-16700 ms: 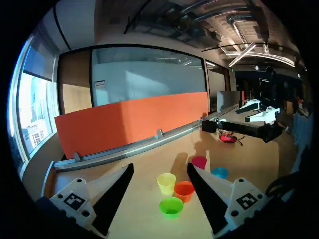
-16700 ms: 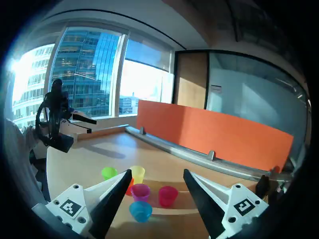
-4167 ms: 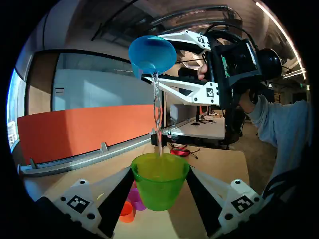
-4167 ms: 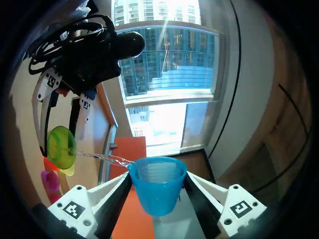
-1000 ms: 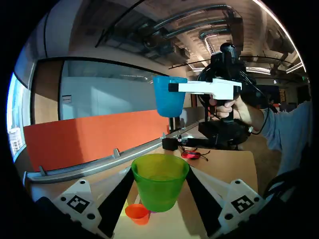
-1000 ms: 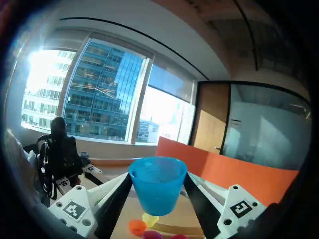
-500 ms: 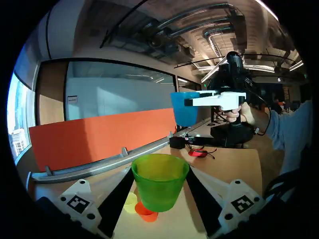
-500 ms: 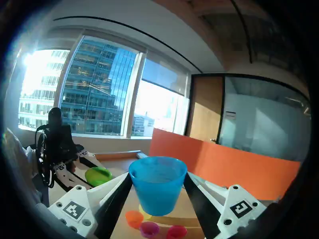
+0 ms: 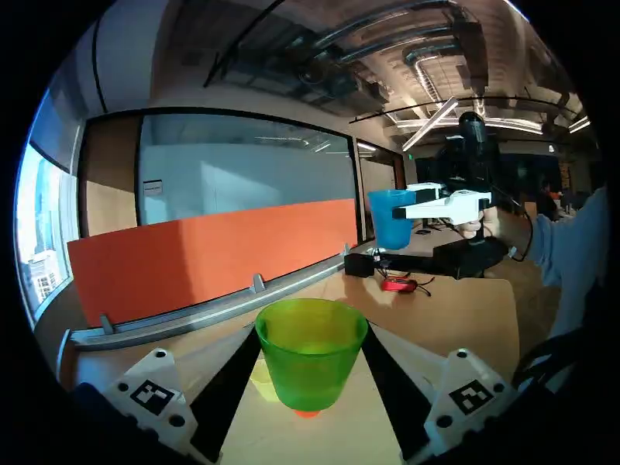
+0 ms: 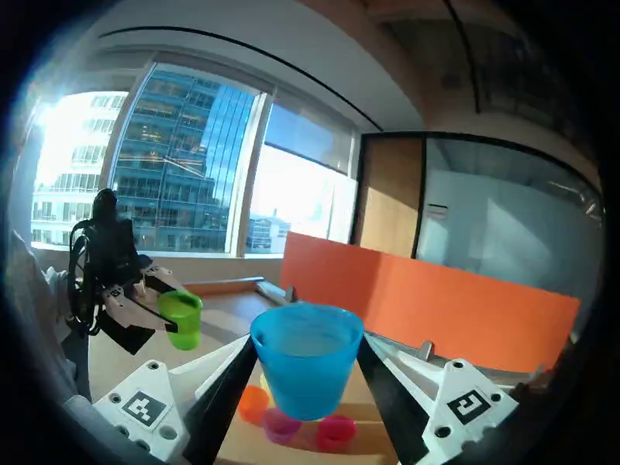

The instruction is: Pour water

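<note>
Above wooden table (image 9: 457, 319), left gripper (image 9: 310, 332) clamps green cup (image 9: 311, 360), right gripper (image 10: 306, 342) clamps blue cup (image 10: 307, 380)

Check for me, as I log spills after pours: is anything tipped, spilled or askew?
Nothing stands out. The translucent green plastic cup stands upright in the left claw, the blue plastic cup upright in the right claw, and the wooden tabletop shows no puddle I can see.
</note>
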`<state>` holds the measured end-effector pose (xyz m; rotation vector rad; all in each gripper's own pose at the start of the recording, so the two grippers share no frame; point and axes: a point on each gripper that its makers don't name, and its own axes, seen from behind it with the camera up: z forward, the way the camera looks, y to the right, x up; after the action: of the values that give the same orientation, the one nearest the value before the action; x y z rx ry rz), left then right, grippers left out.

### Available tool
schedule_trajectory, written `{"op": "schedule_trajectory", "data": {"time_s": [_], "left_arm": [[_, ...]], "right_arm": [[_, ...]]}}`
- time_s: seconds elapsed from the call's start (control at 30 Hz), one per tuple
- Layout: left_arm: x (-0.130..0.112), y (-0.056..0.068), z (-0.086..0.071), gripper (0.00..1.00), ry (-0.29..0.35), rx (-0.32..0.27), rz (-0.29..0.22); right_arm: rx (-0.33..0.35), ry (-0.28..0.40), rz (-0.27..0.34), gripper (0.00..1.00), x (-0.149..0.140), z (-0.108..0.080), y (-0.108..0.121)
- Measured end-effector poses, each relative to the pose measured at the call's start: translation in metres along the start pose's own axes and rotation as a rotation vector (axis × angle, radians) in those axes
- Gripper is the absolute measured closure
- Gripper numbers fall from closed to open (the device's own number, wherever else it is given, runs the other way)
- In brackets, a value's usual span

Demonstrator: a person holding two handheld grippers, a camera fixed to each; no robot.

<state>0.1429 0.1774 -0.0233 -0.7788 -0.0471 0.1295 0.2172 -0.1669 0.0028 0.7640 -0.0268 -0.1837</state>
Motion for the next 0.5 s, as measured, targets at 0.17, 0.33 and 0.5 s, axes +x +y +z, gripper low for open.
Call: {"op": "schedule_trajectory", "data": {"time_s": [0.17,0.33,0.5], "left_arm": [[-0.005,-0.004,-0.003,0.13,-0.013,0.005,-0.004],[-0.012,-0.008,-0.005,0.13,-0.031,0.008,-0.003],[-0.017,-0.008,-0.006,0.13,-0.047,0.006,-0.004]], "right_arm": [[0.004,-0.012,0.008,0.1,-0.012,-0.002,-0.001],[0.023,-0.02,0.029,0.1,-0.022,-0.003,-0.005],[0.047,-0.034,0.043,0.09,-0.033,-0.001,-0.011]]}}
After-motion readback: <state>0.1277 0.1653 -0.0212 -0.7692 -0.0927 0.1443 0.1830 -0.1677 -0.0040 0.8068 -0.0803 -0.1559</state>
